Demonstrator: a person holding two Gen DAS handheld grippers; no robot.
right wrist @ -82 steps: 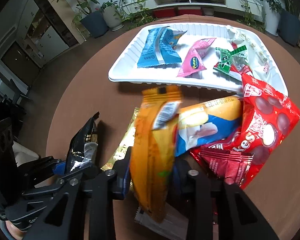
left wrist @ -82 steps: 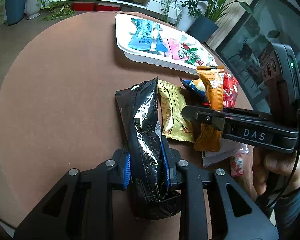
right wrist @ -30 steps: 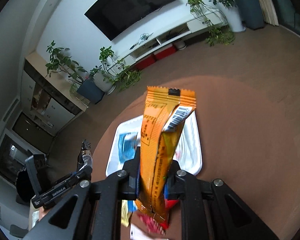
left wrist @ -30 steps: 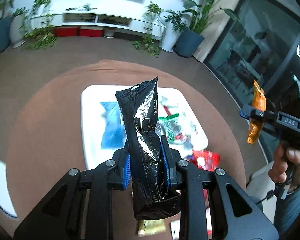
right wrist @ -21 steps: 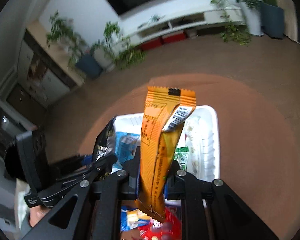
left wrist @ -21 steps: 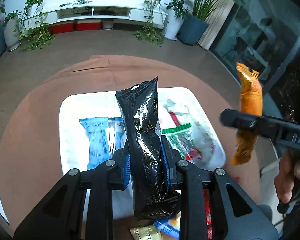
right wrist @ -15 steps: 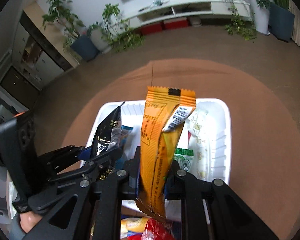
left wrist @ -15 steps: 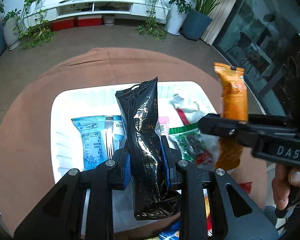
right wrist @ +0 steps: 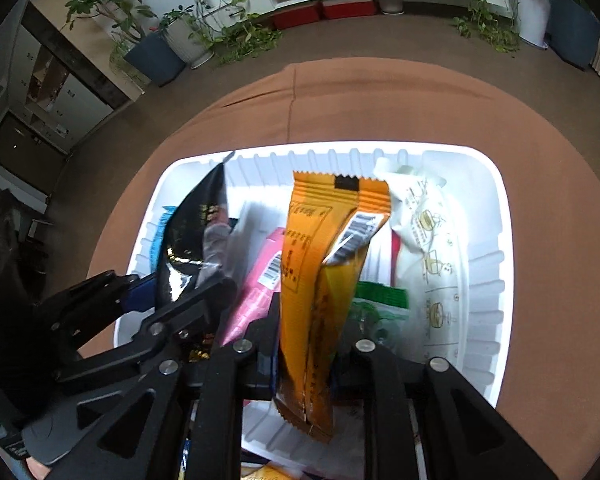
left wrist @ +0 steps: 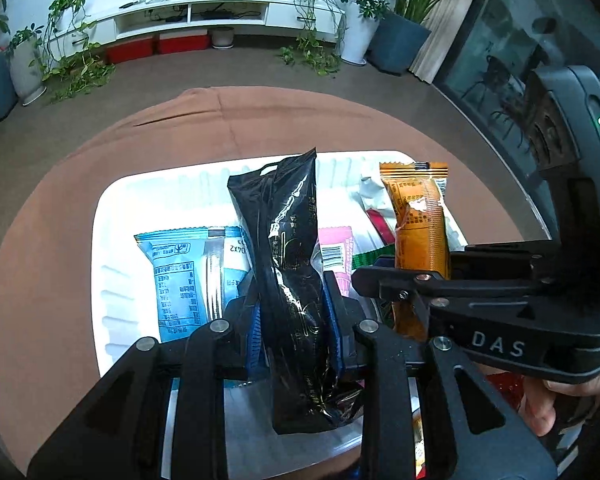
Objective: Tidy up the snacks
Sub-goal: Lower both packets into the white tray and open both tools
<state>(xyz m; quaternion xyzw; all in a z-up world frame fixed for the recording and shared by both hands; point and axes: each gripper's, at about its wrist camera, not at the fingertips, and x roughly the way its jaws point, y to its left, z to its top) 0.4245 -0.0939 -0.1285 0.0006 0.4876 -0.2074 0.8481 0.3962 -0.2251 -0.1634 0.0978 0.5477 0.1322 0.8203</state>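
Note:
My left gripper (left wrist: 296, 312) is shut on a black snack packet (left wrist: 288, 248) and holds it upright over the white tray (left wrist: 116, 240). My right gripper (right wrist: 306, 344) is shut on an orange snack packet (right wrist: 320, 264), also upright over the tray (right wrist: 488, 272). The two grippers are side by side; the right one (left wrist: 384, 280) with the orange packet (left wrist: 418, 232) shows in the left view, the left one (right wrist: 168, 300) with the black packet (right wrist: 196, 232) in the right view. In the tray lie a blue packet (left wrist: 180, 276), a pink one (right wrist: 260, 276), a green one (right wrist: 376, 300) and a white one (right wrist: 428, 240).
The tray sits on a round table with a brown cloth (left wrist: 52, 208). More snack packets lie on the table below the tray's near edge, mostly hidden by the grippers. Potted plants and a white TV bench stand on the floor beyond.
Both grippers have come down and forward from high above the table to just over the tray, each still holding its packet. They have drawn close together.

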